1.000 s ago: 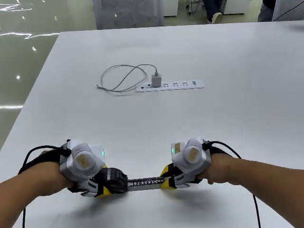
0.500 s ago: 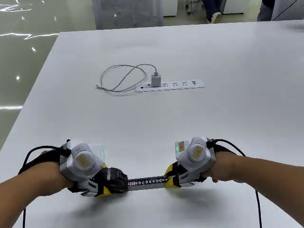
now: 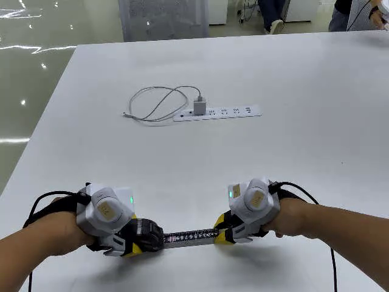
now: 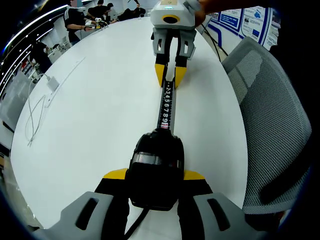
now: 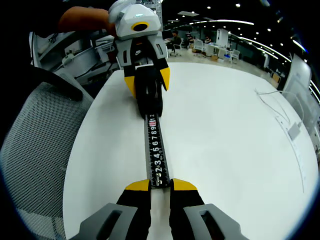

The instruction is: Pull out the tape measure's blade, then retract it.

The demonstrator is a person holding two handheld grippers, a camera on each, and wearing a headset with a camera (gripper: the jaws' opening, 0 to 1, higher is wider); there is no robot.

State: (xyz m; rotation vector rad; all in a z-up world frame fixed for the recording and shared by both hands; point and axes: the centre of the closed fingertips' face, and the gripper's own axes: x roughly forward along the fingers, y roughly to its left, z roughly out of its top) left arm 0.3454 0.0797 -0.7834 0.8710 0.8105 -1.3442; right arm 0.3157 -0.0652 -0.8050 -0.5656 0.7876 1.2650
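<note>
Clamping the tape measure case [image 3: 150, 234], the left claw [image 4: 155, 175] faces the right claw [image 5: 160, 185], which pinches the tip of the extended blade [image 5: 154, 150] over the desk [image 3: 243, 164].

A broad white workbench [image 3: 273, 73] stretches ahead of the left gripper [image 3: 143, 236] and right gripper [image 3: 220, 231], with a glossy floor [image 3: 30, 67] catching light out past the left gripper. A grey mesh chair [image 4: 270, 115] stands behind both, at the bench's near edge. Strip lights [image 5: 235, 21] line the dark ceiling beyond.
</note>
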